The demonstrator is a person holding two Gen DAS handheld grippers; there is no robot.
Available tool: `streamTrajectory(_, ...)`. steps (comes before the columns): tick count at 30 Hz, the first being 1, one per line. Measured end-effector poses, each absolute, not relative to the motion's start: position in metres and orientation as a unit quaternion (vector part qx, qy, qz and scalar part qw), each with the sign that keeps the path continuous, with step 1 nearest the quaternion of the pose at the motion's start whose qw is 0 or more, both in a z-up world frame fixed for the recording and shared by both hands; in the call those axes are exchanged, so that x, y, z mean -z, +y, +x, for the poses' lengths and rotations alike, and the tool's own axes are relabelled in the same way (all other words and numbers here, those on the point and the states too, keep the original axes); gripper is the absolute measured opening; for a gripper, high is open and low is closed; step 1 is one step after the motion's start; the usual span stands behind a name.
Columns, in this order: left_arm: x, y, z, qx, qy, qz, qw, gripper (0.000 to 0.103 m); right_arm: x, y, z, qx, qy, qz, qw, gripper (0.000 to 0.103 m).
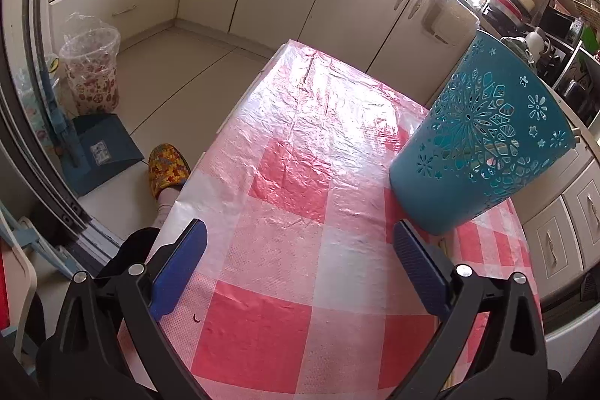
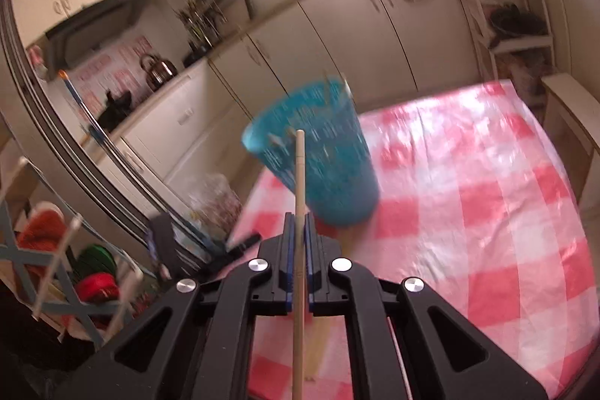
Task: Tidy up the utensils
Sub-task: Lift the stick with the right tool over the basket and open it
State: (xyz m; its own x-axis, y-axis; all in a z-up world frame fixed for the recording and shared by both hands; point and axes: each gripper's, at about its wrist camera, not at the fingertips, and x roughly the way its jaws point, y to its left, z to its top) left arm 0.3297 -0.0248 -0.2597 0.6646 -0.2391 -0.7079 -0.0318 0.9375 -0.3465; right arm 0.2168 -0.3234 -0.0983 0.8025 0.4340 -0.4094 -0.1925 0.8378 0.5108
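Right wrist view showed our right gripper (image 2: 299,231) clenched on one chopstick (image 2: 299,182), short of the teal holder (image 2: 318,156) where others stood, our left gripper (image 1: 300,257) spread empty.

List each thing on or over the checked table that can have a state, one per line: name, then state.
Left gripper: open, nothing between its fingers.
Right gripper: shut on a wooden chopstick.
Wooden chopstick: clamped, its tip toward the holder.
Blue utensil holder: upright on the table, utensils already inside.
Second chopstick: lying flat on the tablecloth.
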Motion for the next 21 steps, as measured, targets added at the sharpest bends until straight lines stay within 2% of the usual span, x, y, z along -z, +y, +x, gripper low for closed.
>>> streamTrajectory(4, 0.259, -0.026, 0.33, 0.059, 0.405, -0.163, 0.897, 0.095, 0.045, -0.304, 0.259, -0.153, 0.155, 0.211, 0.953, 0.006)
streamTrajectory(8, 0.259, -0.025, 0.33, 0.06, 0.406, -0.167, 0.897, 0.095, 0.038, -0.294, 0.317, -0.102, 0.12, 0.205, 0.966, 0.006)
streamTrajectory(13, 0.259, -0.025, 0.331, 0.065, 0.404, -0.167, 0.897, 0.095, 0.061, -0.281, 0.359, -0.058, 0.149, 0.179, 0.971, 0.006)
streamTrajectory(21, 0.259, -0.025, 0.33, 0.068, 0.4, -0.169, 0.898, 0.095, 0.084, -0.276, 0.353, -0.042, 0.167, 0.139, 0.975, 0.006)
